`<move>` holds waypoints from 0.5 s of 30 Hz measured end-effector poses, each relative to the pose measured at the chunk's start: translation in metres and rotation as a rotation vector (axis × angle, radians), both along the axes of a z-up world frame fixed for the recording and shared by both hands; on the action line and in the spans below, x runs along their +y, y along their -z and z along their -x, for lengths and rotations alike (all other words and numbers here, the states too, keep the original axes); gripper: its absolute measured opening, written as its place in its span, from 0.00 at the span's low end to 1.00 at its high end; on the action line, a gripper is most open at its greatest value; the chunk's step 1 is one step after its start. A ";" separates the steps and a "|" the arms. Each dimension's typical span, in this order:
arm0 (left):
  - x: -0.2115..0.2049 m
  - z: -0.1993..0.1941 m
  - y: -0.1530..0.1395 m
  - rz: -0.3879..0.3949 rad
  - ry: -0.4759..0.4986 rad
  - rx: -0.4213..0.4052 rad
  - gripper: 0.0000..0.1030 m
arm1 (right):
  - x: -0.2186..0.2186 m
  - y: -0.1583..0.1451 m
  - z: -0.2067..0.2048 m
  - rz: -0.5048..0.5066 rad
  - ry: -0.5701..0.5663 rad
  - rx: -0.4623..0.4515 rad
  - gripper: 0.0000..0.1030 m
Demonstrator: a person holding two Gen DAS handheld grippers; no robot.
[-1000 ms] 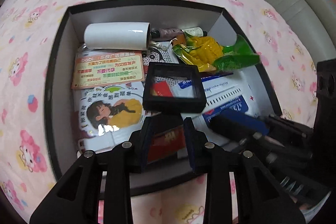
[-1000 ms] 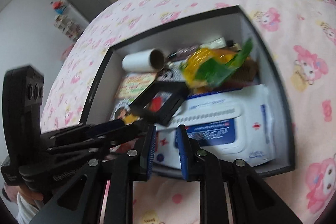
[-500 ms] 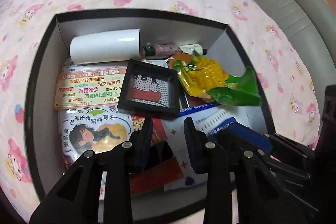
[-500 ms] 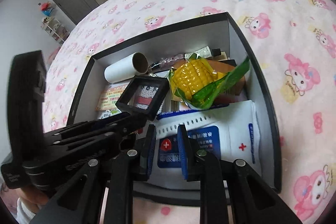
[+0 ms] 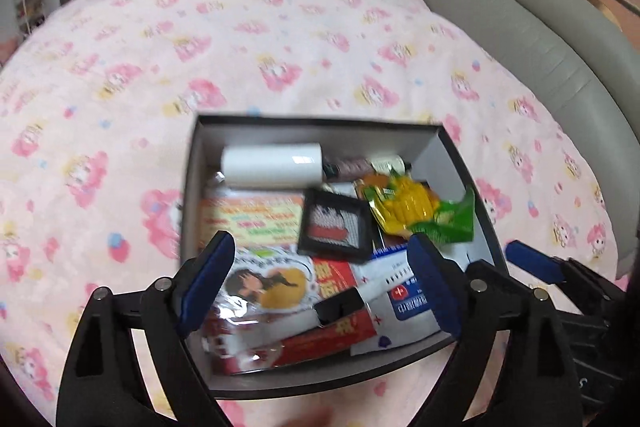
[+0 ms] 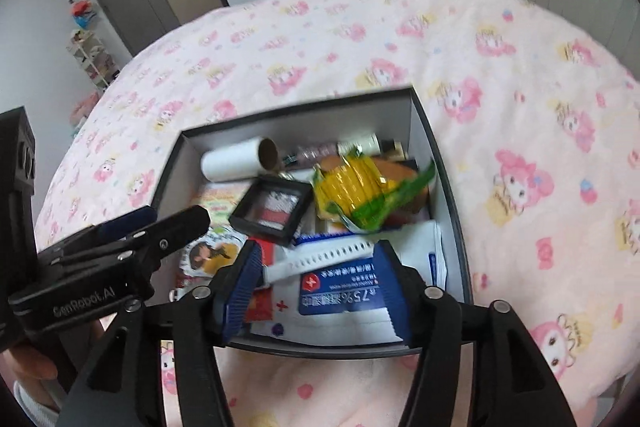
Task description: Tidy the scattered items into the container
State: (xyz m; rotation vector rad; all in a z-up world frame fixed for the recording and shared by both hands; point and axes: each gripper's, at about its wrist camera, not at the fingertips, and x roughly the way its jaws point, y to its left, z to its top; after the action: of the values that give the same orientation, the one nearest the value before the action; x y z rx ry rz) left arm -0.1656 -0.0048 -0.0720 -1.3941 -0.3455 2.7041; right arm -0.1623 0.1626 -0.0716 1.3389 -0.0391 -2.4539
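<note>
Pink bedspread (image 5: 280,39) carries the box (image 5: 452,155), below me at twelve o'clock; my left gripper (image 5: 320,285) and right gripper (image 6: 316,287) have just sprung wide, both empty.

- Small print on the white-and-blue wipes packet (image 6: 344,297), lower centre, is too blurred to read.
- Items under the yellow-green corn wrapper (image 6: 360,187) are mostly hidden.

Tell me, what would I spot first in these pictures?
Probably the black cardboard box with white inside walls, sitting on the pink cartoon-print blanket and crammed with things. The shiny yellow-and-green corn packet glows at its right side, beside a small black square frame lying on top. Nearer the cameras, two open grippers hover, holding nothing.
</note>
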 end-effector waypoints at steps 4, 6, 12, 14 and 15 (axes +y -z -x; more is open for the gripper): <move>-0.010 -0.007 -0.020 0.009 -0.016 0.036 0.87 | -0.008 -0.022 -0.008 -0.040 0.014 0.061 0.72; -0.014 -0.010 -0.029 0.015 -0.035 0.053 0.89 | -0.011 -0.032 -0.010 -0.045 0.022 0.080 0.75; -0.024 -0.034 -0.055 0.034 -0.083 0.107 0.93 | -0.017 -0.059 -0.021 -0.064 0.042 0.131 0.76; -0.026 -0.047 -0.065 0.046 -0.091 0.137 0.93 | -0.017 -0.068 -0.029 -0.066 0.053 0.154 0.76; -0.027 -0.054 -0.071 0.054 -0.096 0.152 0.93 | -0.016 -0.071 -0.033 -0.063 0.057 0.164 0.76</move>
State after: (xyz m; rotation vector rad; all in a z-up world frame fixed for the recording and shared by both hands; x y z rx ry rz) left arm -0.1112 -0.0319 -0.0012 -1.2044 -0.3382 2.8956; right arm -0.1288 0.1463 -0.0005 1.1721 0.0416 -2.6249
